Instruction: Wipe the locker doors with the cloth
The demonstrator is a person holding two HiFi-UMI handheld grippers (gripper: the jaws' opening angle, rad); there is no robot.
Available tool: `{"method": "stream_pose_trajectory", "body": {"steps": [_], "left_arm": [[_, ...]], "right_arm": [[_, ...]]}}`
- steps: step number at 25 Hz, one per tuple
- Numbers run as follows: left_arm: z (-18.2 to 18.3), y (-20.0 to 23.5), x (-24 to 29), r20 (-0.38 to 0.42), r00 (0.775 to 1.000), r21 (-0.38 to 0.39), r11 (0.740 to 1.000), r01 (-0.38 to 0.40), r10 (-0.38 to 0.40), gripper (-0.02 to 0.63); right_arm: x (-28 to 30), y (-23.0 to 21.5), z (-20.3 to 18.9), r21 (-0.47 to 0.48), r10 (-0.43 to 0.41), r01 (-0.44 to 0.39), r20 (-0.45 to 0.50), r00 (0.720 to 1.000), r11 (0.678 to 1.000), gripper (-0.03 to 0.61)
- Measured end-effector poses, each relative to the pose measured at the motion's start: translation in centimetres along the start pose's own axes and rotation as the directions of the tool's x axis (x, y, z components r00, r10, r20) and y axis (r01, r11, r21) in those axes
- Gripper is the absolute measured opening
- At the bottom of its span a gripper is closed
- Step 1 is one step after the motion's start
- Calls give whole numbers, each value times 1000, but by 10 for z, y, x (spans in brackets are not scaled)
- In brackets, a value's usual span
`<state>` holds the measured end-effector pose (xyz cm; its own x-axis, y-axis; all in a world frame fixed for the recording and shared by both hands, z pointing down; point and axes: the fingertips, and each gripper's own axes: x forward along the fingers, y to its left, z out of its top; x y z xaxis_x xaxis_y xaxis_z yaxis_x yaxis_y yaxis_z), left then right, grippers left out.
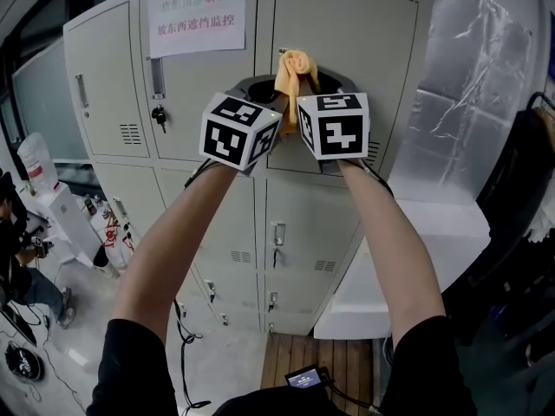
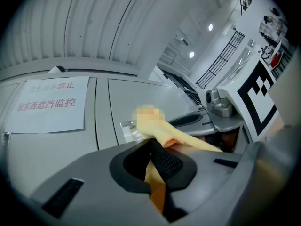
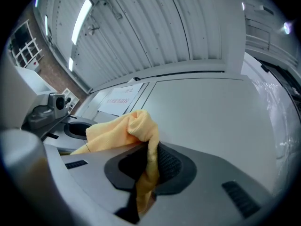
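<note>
cloth [image 1: 295, 66] clamped from both sides, bunched up
left gripper [image 2: 156, 166] and right gripper [image 3: 148, 168] each pinch it shut, wad at 12 o'clock by the locker door [image 1: 347, 42]; pull it taut and flat before you stroke, skipping the notice [image 1: 196, 16] at 10 o'clock.

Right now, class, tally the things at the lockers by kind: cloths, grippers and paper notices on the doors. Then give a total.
yellow cloth: 1
grippers: 2, the left gripper and the right gripper, both with jaws shut on the yellow cloth
paper notice: 1
Total: 4
</note>
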<state>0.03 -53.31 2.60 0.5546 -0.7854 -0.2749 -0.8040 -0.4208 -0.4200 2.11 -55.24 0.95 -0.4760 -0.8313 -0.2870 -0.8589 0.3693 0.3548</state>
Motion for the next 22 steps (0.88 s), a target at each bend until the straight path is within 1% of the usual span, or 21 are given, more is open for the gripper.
{"method": "stream_pose_trajectory", "body": {"steps": [7,11,16,22], "left_arm": [[13,-35,25,8,1000,34,999,29,-30,20],[21,-60,41,15,999,75,996,50,-52,20],[28,-91,63,37,994,27,995,98,-99,20],[29,-124,85,54,989,-4,990,139,-139,20]], "right_arm": [[-21,-40,-6,5,-44,44,-2,999,999,58],[-36,-67,-11,3,-71,71,-5,997,997,58],[-56,-101,-20,9,-110,110,-15,994,994,58],[-75,-133,-34,8,-142,143,-40,989,990,57]]}}
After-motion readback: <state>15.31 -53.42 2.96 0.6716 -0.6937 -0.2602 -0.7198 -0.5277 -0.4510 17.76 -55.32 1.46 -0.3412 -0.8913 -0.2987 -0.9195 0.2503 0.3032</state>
